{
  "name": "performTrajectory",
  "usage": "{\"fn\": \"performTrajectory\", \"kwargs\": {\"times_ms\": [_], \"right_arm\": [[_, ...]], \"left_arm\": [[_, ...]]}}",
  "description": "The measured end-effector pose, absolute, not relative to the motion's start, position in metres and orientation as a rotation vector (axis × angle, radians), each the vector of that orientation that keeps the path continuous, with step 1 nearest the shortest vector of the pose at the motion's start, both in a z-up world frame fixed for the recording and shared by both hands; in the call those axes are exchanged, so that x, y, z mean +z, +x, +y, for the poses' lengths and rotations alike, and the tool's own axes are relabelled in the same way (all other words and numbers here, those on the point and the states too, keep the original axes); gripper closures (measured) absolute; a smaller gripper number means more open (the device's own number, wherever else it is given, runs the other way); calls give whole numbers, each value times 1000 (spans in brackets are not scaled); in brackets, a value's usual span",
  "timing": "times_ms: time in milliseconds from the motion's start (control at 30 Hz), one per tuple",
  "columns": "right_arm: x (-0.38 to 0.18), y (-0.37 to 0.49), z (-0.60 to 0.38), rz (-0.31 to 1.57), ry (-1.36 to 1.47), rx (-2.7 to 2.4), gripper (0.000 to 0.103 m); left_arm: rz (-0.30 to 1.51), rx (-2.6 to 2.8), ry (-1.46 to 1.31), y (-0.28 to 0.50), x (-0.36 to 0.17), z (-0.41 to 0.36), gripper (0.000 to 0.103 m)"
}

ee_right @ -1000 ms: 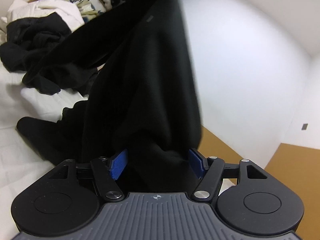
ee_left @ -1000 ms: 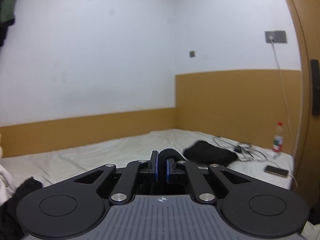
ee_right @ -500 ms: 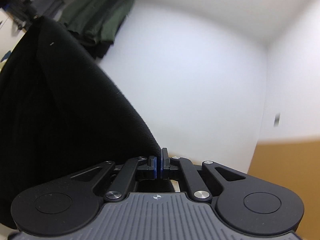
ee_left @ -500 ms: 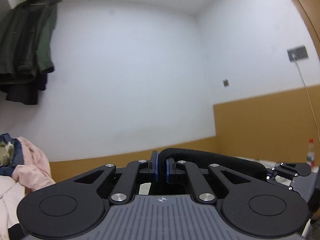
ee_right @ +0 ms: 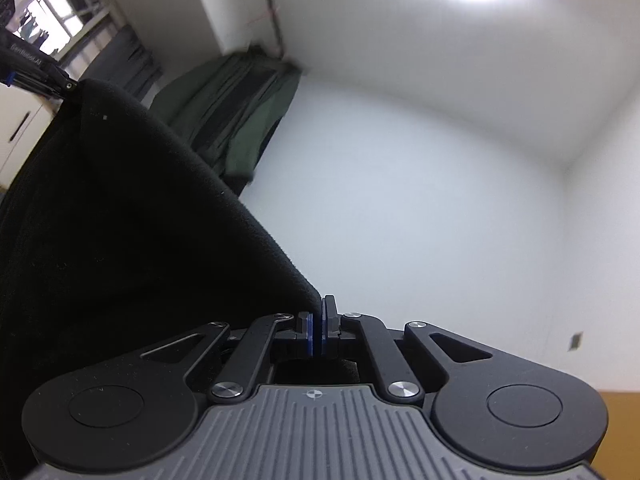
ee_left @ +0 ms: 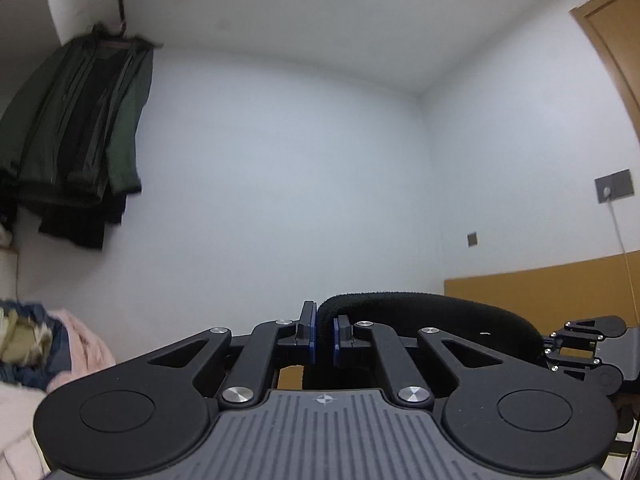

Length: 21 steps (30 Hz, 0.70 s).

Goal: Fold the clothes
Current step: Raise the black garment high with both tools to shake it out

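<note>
**Black garment held up between two grippers**

Black cloth fills the picture: the garment (ee_right: 120, 240) hangs high in the air, its top edge stretched from one gripper to the other. On the wall behind, a green jacket (ee_left: 80, 128) hangs from a hook, and a heap of pink and blue clothes (ee_left: 48, 344) lies low at the left. No container shows here. The left gripper (ee_left: 324, 338) is closed tight on a thick rolled edge of the garment. The right gripper (ee_right: 319, 330) is pinched fully together on a thin corner of the same cloth.
</note>
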State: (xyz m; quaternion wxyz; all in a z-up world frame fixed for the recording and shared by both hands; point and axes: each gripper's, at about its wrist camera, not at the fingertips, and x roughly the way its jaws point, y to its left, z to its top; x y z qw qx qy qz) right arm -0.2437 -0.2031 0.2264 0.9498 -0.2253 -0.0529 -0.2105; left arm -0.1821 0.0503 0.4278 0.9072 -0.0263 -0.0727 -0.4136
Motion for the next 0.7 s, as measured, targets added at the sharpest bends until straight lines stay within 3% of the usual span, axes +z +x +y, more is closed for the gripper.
{"fn": "performTrajectory", "kwargs": {"times_ms": [100,367,500,600,667,700], "right_arm": [[198,-209,-223,59,-477,-411,99],[39,-96,-294,421,-376,-327,99],[-33,-62,-315,520,-412,-312,99],[-67,-40,-330,535,-401,-305,97],[-84,-26,-338,534,-406,-325,84],[-93,-18,-342,535,-410,-338,66]], "left_arm": [[-26,-833,-53,-136,385,27,95],[269,-750,44,-22,224,-45,95],[432,-692,47,41,139,-65,95],[496,-670,35,77,105,-73,95],[540,-638,36,97,89,-77,94],[559,-623,35,106,82,-78,90]]}}
